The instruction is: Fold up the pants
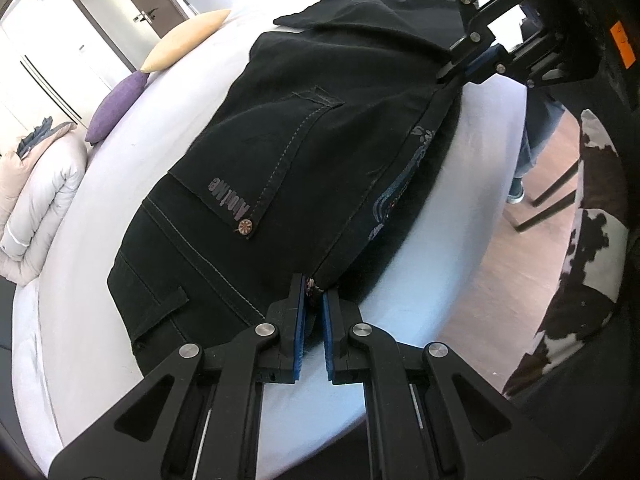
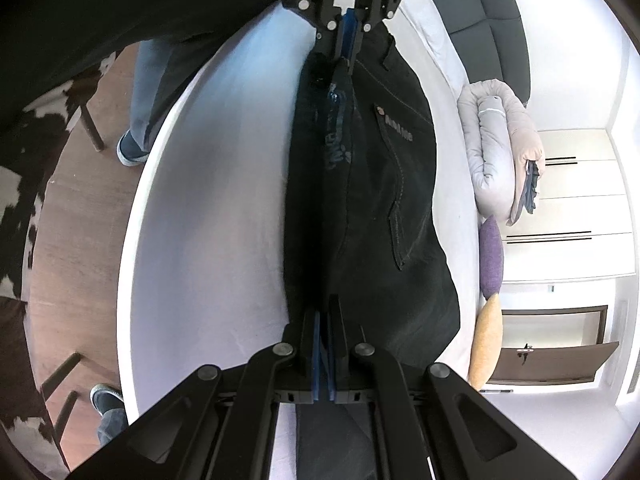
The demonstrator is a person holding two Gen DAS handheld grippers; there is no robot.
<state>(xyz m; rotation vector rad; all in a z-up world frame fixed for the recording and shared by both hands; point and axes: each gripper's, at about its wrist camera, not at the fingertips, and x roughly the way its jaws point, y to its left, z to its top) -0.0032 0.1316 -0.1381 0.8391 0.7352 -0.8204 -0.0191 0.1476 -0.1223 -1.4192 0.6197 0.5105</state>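
Left gripper [image 1: 314,292] fingers, right gripper [image 2: 325,312] fingers pinch pants [image 1: 288,152] edge.

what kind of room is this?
Probably a bedroom. The pants lie on a bed with a white sheet, with pillows and a rolled duvet along the far side, and there is a door.

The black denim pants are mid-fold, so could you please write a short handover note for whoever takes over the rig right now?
Left gripper: shut on the black denim pants at the waistband end of the near edge.
Right gripper: shut on the same edge further along the leg.
The pants lie on the white bed sheet, back pocket up, near edge lifted taut between both grippers.
Done: both grasps secured.
Left: carry the held edge across, lay it flat, release, then fold lengthwise.
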